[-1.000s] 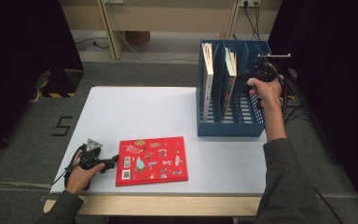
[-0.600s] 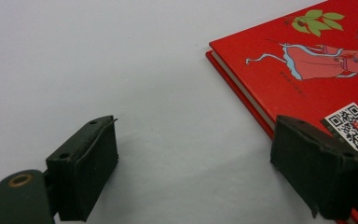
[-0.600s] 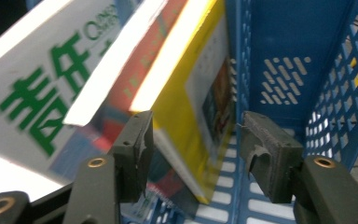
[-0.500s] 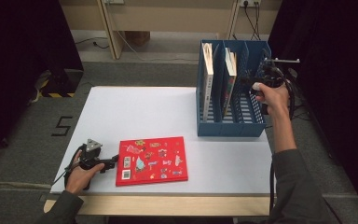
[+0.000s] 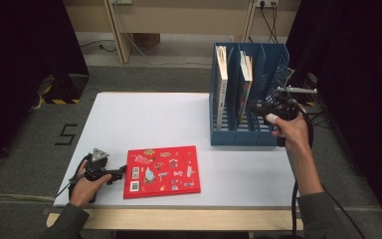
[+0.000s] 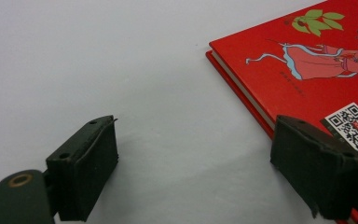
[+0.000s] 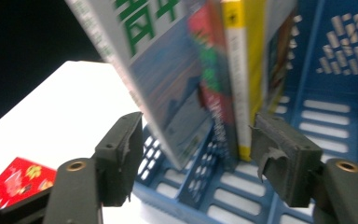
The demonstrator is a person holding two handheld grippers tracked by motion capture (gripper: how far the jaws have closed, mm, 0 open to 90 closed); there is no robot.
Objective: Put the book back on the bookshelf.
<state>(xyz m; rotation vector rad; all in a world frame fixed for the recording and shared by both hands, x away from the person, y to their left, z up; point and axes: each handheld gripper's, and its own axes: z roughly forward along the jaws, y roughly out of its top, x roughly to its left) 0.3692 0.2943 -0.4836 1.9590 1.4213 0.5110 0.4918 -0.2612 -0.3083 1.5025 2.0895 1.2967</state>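
We see the left gripper (image 5: 110, 174) low on the worktop (image 5: 144, 119), near its front left corner, fingers pointing at the left edge of the red book (image 5: 162, 170). In the left gripper view its fingers (image 6: 85, 163) stand wide apart, one on bare worktop, the other over the book's near edge; whether that one touches the cover we cannot tell. Nothing is gripped.

The red book lies flat, cover up, near the front edge of the worktop, well apart from the blue rack (image 5: 246, 134).

We see the right gripper (image 5: 259, 110) held at the rack's right front. Its fingers (image 7: 121, 156) have just been opening and now stand wide, empty. In the right gripper view two upright books stand in the line between them, inside the rack: a grey-blue book (image 7: 161, 79) leaning left, and a yellow-spined book (image 7: 237, 74) beside it. Neither finger presses on them.

The rack stands at the worktop's far right, its books upright in separate slots.
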